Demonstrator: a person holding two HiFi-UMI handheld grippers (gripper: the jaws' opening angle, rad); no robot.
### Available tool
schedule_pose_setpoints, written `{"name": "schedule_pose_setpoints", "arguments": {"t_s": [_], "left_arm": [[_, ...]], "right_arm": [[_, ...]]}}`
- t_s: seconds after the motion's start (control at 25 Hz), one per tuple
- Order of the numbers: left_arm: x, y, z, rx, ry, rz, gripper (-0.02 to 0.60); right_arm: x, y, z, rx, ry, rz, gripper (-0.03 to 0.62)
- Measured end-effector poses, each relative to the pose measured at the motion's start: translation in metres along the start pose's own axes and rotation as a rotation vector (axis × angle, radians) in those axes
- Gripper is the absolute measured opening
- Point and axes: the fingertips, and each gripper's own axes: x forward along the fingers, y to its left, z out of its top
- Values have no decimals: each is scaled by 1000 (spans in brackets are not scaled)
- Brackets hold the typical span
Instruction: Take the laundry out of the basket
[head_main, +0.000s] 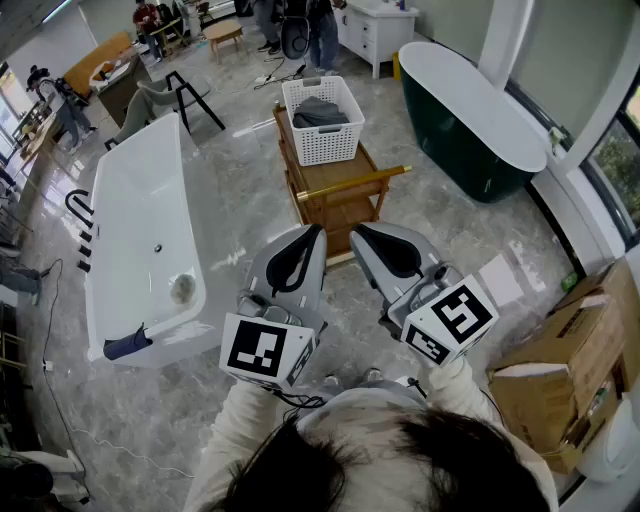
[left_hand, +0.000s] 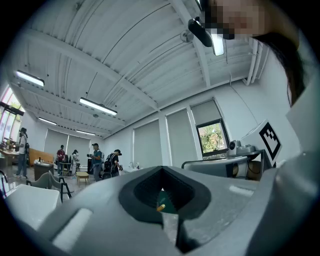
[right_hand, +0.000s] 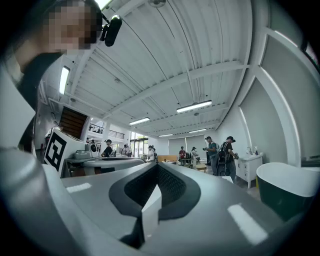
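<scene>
Basket (head_main: 330, 148), 12 o'clock, on table (head_main: 340, 195): grey laundry (head_main: 318, 112) inside, untouched. L tongs (head_main: 316, 230), R tongs (head_main: 358, 231): both together, empty. Task not begun.

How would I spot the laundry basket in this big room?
Between the long white bathtub and the dark green bathtub stands a wooden cart. On top sits the basket. It alone is white with perforated walls, holding grey laundry.
</scene>
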Motion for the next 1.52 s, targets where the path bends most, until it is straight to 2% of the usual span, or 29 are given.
{"name": "schedule_pose_setpoints", "arguments": {"t_s": [0.36,0.84,0.96,1.2,1.52], "left_arm": [[-7,8,0,-1,-8,10,0],[-28,45,-5,-7,-19,0,0],[-24,56,-13,-25,-18,-9,0],[10,69,-28,-42,-2,-39,2],[105,100,-40,-29,-4,-16,2]], "right_arm": [[6,7,-1,-8,5,6,23],[37,32,-4,-7,-5,-2,25],[42,29,-8,1,-8,-8,54],[58,-3,-17,7,5,-24,97],[103,-94,-24,-13,14,14,98]]}}
